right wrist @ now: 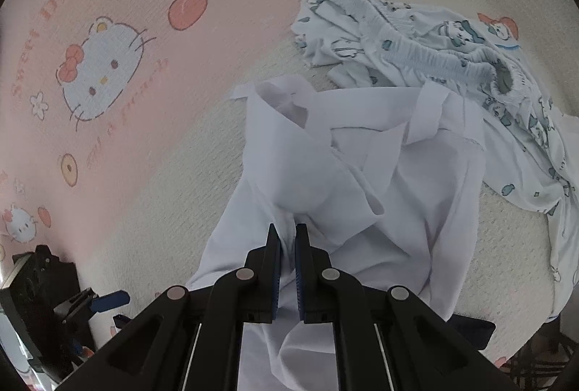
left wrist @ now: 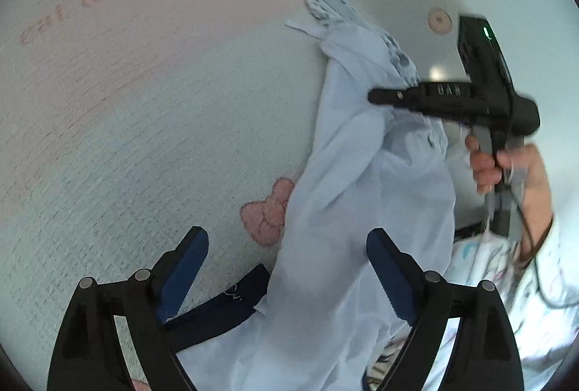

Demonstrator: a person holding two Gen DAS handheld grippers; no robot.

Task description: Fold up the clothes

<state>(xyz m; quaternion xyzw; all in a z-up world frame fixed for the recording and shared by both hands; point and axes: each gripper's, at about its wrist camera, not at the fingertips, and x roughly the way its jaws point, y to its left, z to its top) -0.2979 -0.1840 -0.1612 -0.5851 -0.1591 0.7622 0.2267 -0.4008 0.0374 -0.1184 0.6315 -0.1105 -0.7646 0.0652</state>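
Left wrist view looks steeply down along its own fingers (left wrist: 391, 278) from close above the white shirt (left wrist: 343, 210), facing across the pink cartoon-print bedspread (left wrist: 144, 83), with the right gripper (left wrist: 376, 97) seen side-on beyond the shirt. Right wrist view looks more steeply down, fingers (right wrist: 273, 246) right at the same white shirt (right wrist: 362, 173). Shared: shirt, bedspread (right wrist: 126, 137), printed pyjama garment (right wrist: 434, 47).

The white shirt (right wrist: 325, 181) lies on the blanket (right wrist: 126, 123), running forward from between the right gripper's (right wrist: 287, 235) fingers. The printed garment (right wrist: 452, 50) lies beyond it, to the right. The left gripper (left wrist: 286, 268) straddles the shirt.
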